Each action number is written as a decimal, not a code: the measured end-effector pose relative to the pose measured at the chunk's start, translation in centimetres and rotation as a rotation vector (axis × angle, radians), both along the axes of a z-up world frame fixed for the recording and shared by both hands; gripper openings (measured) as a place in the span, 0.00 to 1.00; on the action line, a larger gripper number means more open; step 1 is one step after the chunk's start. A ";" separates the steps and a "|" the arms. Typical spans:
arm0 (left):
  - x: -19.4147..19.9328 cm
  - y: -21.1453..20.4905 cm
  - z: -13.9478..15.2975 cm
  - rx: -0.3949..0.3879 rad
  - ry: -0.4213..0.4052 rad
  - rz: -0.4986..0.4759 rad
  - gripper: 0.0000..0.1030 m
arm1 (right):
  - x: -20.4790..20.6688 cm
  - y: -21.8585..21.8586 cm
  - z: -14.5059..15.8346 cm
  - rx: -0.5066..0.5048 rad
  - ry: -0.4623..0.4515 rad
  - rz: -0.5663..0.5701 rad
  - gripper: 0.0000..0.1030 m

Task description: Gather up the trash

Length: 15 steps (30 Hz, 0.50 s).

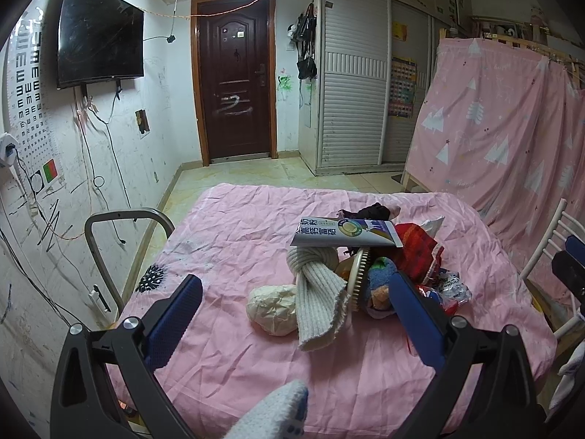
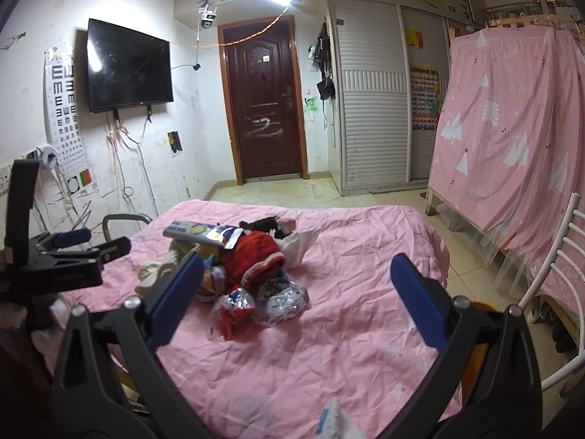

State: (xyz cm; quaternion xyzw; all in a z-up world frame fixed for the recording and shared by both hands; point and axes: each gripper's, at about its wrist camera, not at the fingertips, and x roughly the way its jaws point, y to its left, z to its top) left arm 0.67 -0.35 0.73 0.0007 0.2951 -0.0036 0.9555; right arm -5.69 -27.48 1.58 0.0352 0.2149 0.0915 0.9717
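Blue-padded left gripper (image 1: 294,314) hangs spread wide over the near edge of the wrinkled pink bedsheet (image 1: 234,226), gripping nothing. Just beyond its fingers, a crumpled cream paper wad (image 1: 272,309) touches a ribbed white knit scarf (image 1: 318,300). Toward the sheet's right edge, the right gripper (image 2: 298,292) gapes above crinkled silver-and-red snack wrappers (image 2: 263,301), empty.

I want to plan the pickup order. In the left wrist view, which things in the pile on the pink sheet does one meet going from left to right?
Crumpled paper ball → cream knitted scarf → round brush → blue plush toy → crinkled foil wrappers.
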 end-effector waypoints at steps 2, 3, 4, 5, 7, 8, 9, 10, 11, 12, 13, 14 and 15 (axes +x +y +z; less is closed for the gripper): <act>0.0 0.0 0.0 0.002 0.000 0.000 0.90 | 0.0 0.0 0.1 -0.001 0.000 0.001 0.96; 0.0 0.0 0.0 0.001 0.000 0.001 0.90 | 0.1 -0.1 0.2 -0.002 0.000 0.001 0.96; 0.0 0.0 0.0 0.001 0.001 0.001 0.90 | 0.1 -0.1 0.2 -0.001 -0.001 0.000 0.96; 0.0 0.0 0.0 0.001 0.001 0.002 0.90 | 0.1 -0.1 0.2 0.000 0.000 0.000 0.96; 0.1 0.0 -0.1 0.001 0.003 0.002 0.90 | 0.1 0.0 0.2 -0.001 0.001 -0.001 0.96; 0.1 0.1 -0.2 0.001 0.004 0.002 0.90 | 0.1 0.0 0.1 -0.002 0.001 0.000 0.96; 0.1 0.2 -0.2 0.001 0.006 0.003 0.90 | 0.0 0.1 0.1 -0.002 0.000 0.000 0.96; 0.1 0.2 -0.2 0.000 0.006 0.002 0.90 | 0.1 0.0 0.2 -0.002 0.001 0.001 0.96; 0.1 0.2 -0.3 0.002 0.007 0.002 0.90 | 0.1 0.0 0.1 -0.003 0.001 0.001 0.96; 0.1 0.2 -0.3 0.001 0.007 0.002 0.90 | 0.0 0.1 0.1 -0.003 0.000 0.001 0.96; 0.1 0.3 -0.4 0.002 0.008 0.002 0.90 | 0.1 0.0 0.1 -0.003 0.001 0.001 0.96; 0.1 0.3 -0.4 0.001 0.009 0.003 0.90 | 0.1 0.0 0.1 -0.002 0.001 0.001 0.96; 0.2 0.4 -0.5 0.002 0.012 0.003 0.90 | 0.0 0.1 0.1 -0.003 0.001 0.001 0.96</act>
